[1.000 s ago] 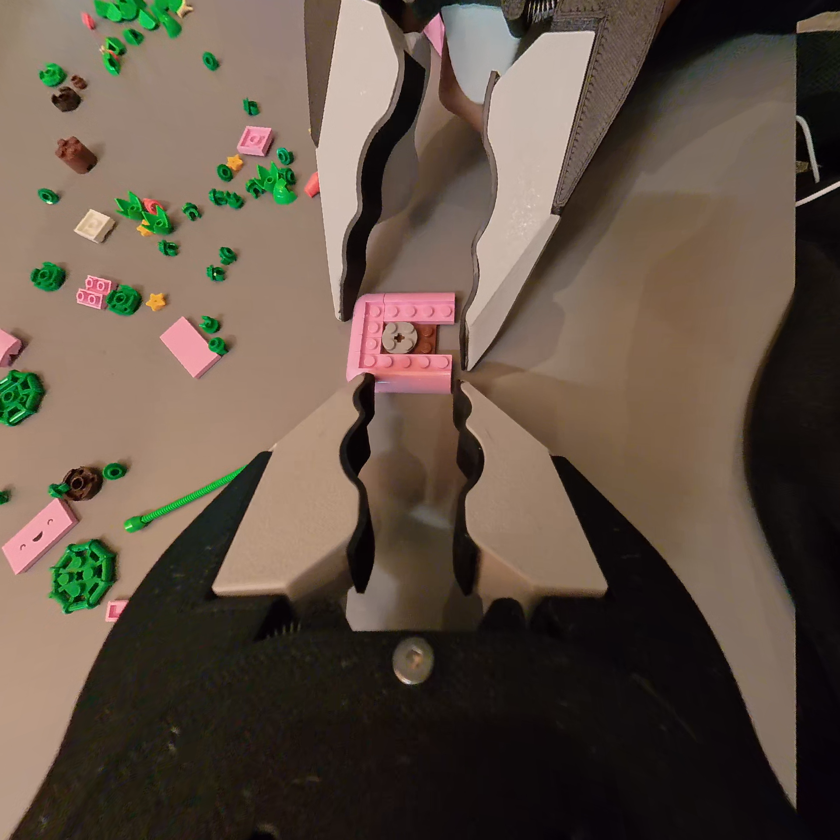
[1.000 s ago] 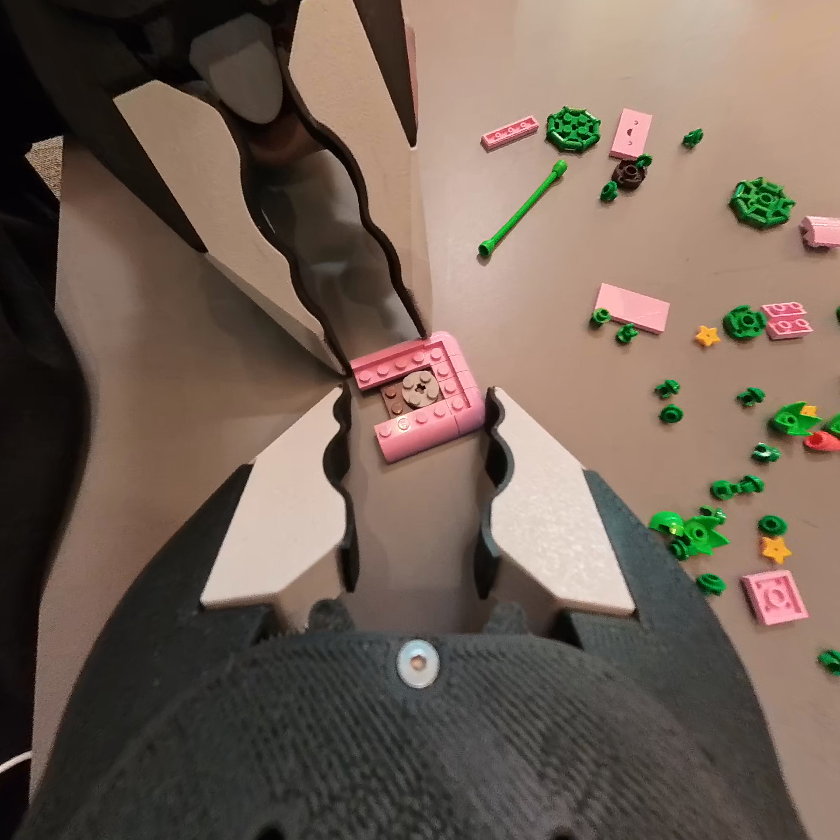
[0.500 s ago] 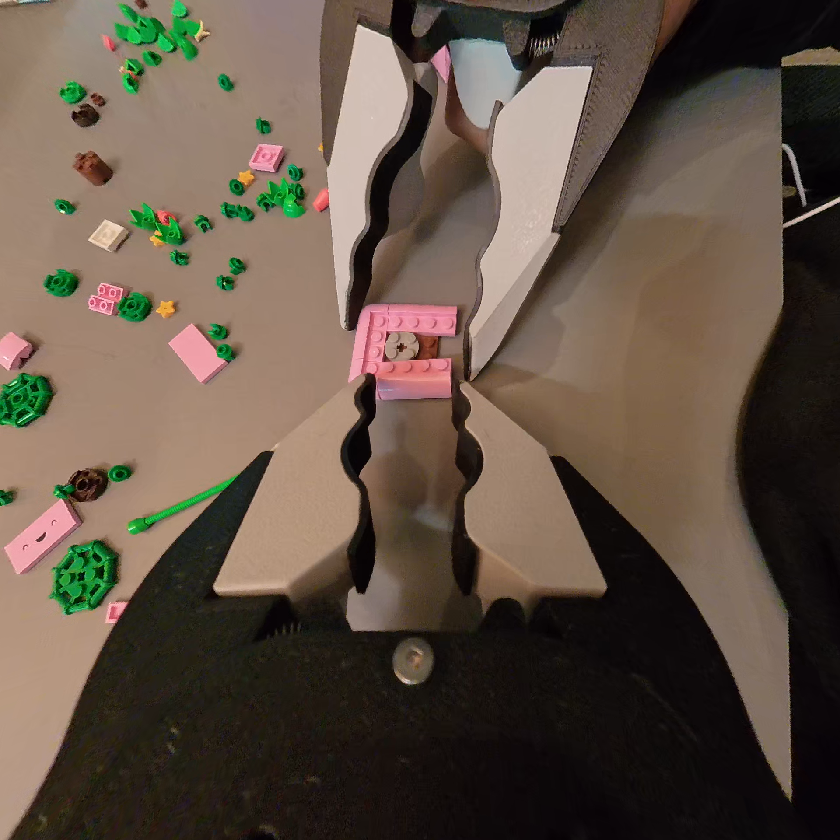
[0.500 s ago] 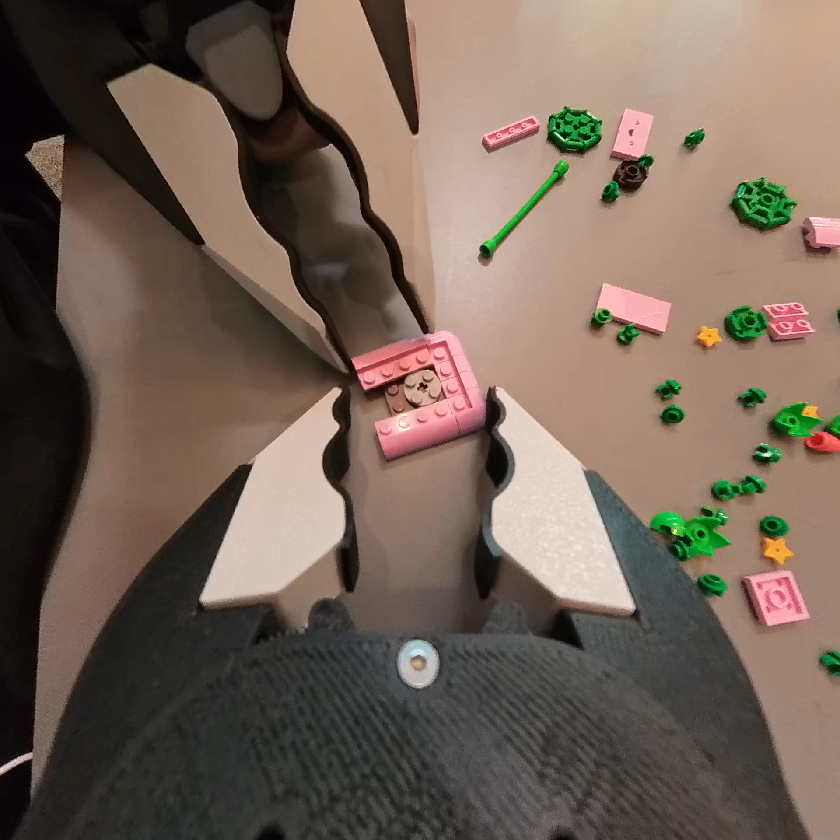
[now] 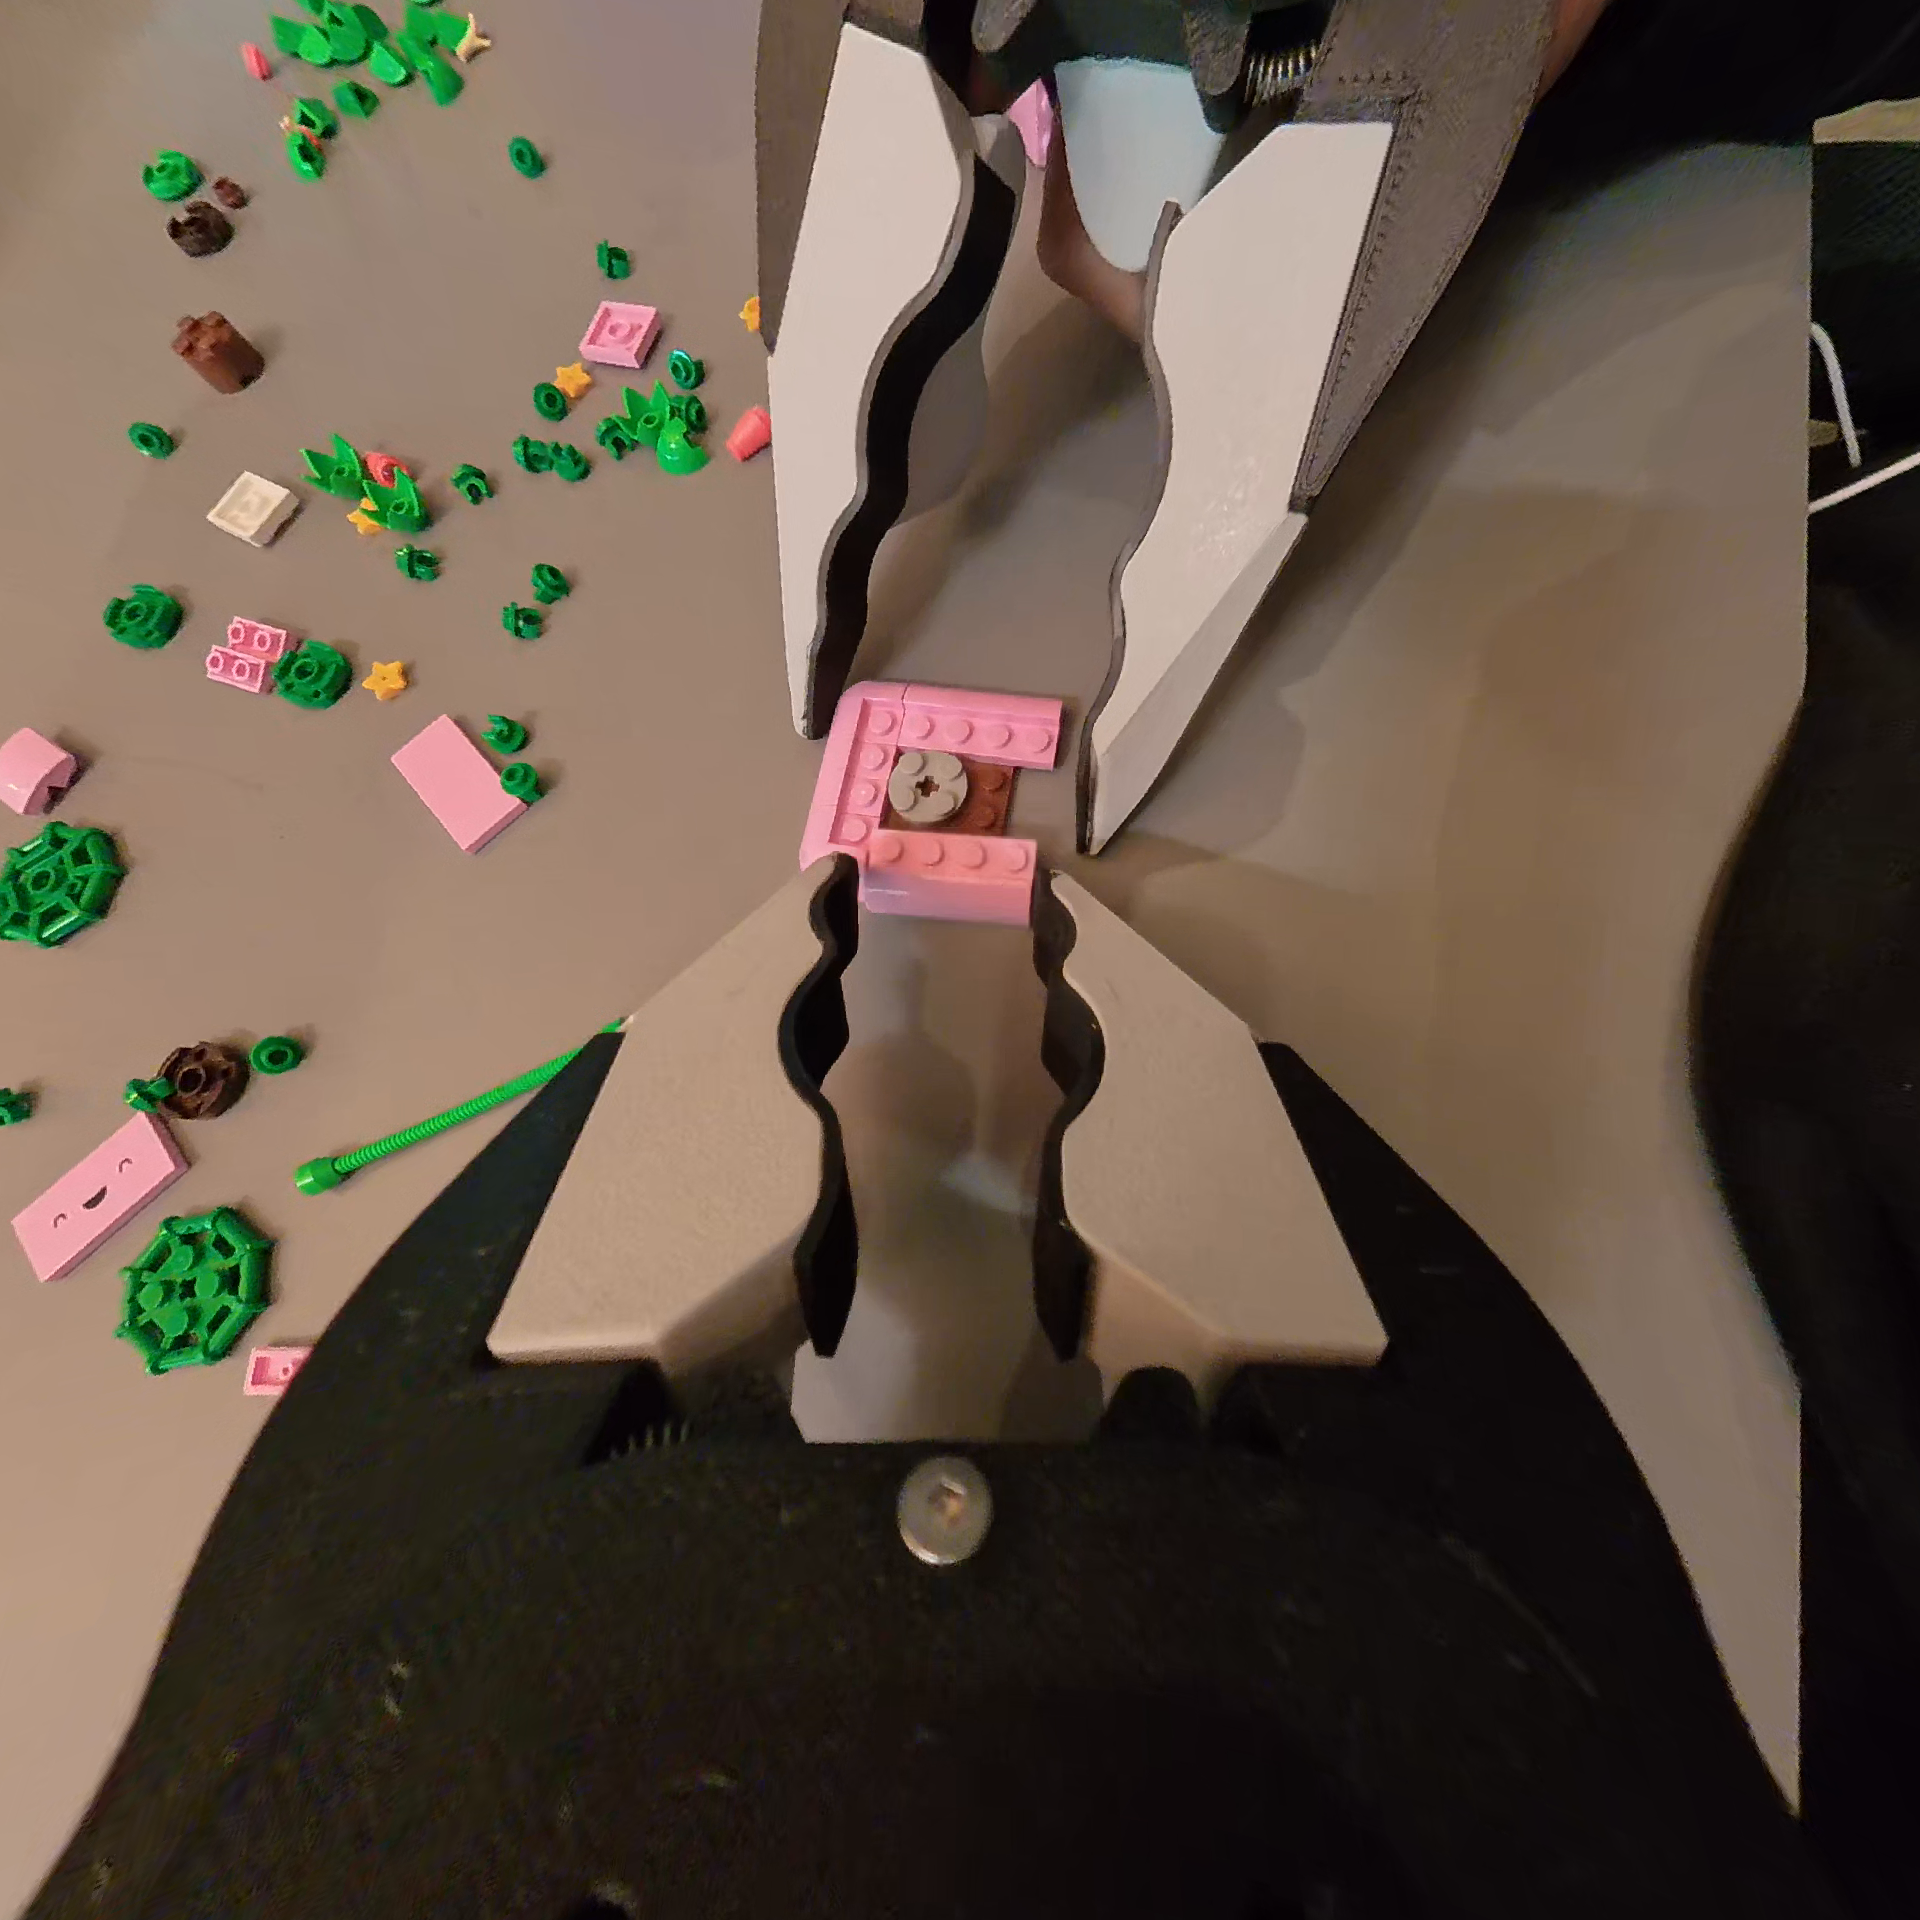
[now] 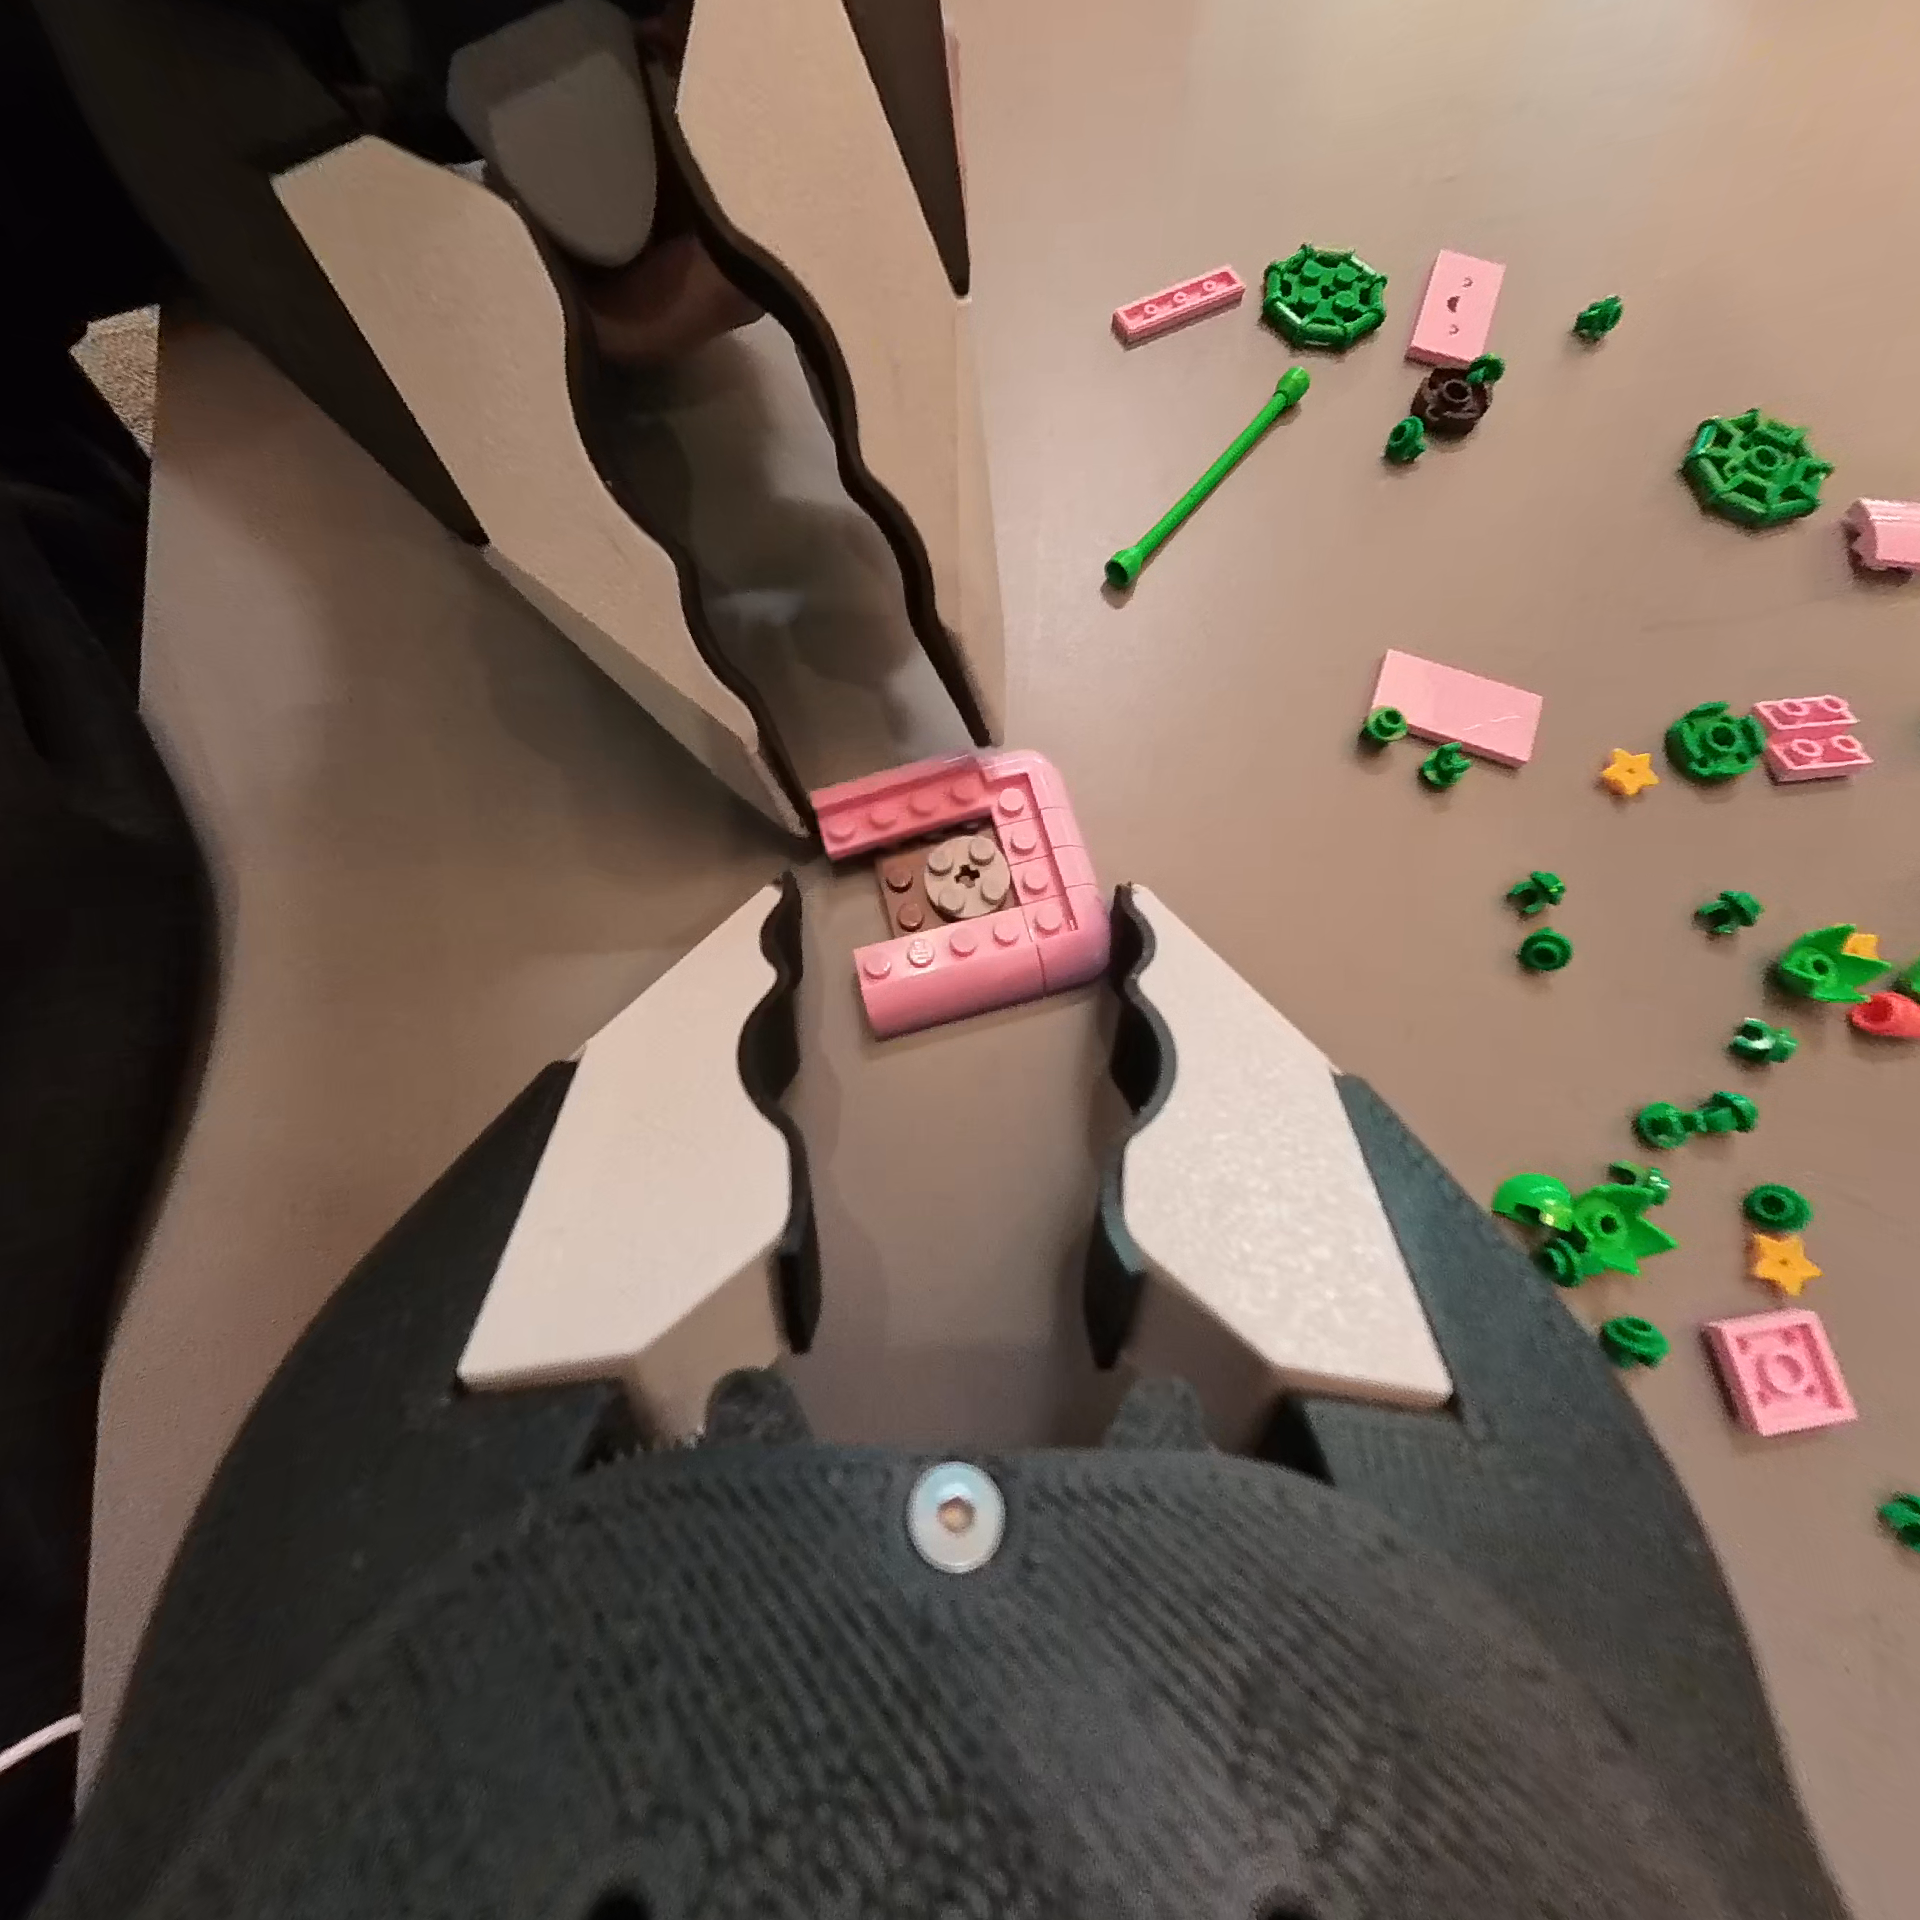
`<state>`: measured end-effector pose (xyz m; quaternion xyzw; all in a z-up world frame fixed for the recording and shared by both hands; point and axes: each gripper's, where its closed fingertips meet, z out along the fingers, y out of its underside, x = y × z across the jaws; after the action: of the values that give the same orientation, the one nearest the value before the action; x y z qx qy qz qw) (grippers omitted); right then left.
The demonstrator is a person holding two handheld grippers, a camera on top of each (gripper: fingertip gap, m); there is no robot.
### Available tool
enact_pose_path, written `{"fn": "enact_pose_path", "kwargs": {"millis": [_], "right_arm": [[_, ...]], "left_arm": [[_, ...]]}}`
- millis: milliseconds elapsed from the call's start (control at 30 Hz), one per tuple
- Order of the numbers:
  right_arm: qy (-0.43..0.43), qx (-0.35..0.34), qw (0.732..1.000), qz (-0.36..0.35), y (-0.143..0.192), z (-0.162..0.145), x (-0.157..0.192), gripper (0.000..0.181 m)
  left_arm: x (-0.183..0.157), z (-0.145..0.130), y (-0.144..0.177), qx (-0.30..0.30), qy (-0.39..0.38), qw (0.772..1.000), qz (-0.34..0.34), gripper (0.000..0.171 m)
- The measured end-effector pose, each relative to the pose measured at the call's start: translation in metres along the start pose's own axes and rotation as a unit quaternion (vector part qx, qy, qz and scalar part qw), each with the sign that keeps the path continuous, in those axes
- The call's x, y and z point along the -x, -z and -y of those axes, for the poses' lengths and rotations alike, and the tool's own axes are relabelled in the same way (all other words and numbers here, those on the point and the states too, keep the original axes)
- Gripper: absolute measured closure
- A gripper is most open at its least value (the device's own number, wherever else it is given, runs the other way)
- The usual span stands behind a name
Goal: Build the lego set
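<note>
A small pink lego assembly lies on the grey table. It is a three-sided pink wall around a brown plate with a grey round plate on top. My left gripper is shut on the assembly's near wall, one fingertip at each end. My right gripper comes from the opposite side. It is open and straddles the assembly: its right fingertip touches the rounded corner and its left fingertip stands clear. Each gripper shows at the top of the other's view: the right, the left.
Loose pieces lie on the table to the left in the left wrist view: a flat pink tile, a pink face tile, a green bar, green web discs, a brown round brick and several small green leaves. The table edge runs along the right. My left and right fingertips are right by each other.
Almost nothing. The left wrist view has shifted slightly, so the loose pieces sit a little lower in frame. Both grippers stay at the pink assembly.
</note>
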<state>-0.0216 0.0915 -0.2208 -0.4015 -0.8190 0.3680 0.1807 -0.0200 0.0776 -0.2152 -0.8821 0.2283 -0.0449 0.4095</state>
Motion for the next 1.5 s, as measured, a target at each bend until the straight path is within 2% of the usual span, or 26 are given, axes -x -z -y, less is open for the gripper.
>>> {"fn": "enact_pose_path", "kwargs": {"millis": [967, 1267, 1367, 1500], "right_arm": [[0.002, 0.000, 1.000, 0.003, 0.000, 0.000, 0.001, 0.124], [0.000, -0.015, 1.000, -0.007, 0.002, 0.005, -0.002, 0.123], [0.000, -0.039, 0.999, -0.013, 0.007, 0.015, -0.003, 0.133], [0.019, -0.033, 0.999, -0.015, 0.006, 0.019, -0.002, 0.174]], "left_arm": [[-0.001, -0.005, -0.001, 0.013, -0.010, 1.000, 0.000, 0.148], [0.001, 0.000, 0.004, -0.008, 0.000, 1.000, 0.001, 0.146], [0.000, -0.002, 0.002, 0.000, -0.002, 1.000, -0.002, 0.146], [-0.001, -0.005, -0.001, 0.015, -0.006, 1.000, -0.003, 0.146]]}}
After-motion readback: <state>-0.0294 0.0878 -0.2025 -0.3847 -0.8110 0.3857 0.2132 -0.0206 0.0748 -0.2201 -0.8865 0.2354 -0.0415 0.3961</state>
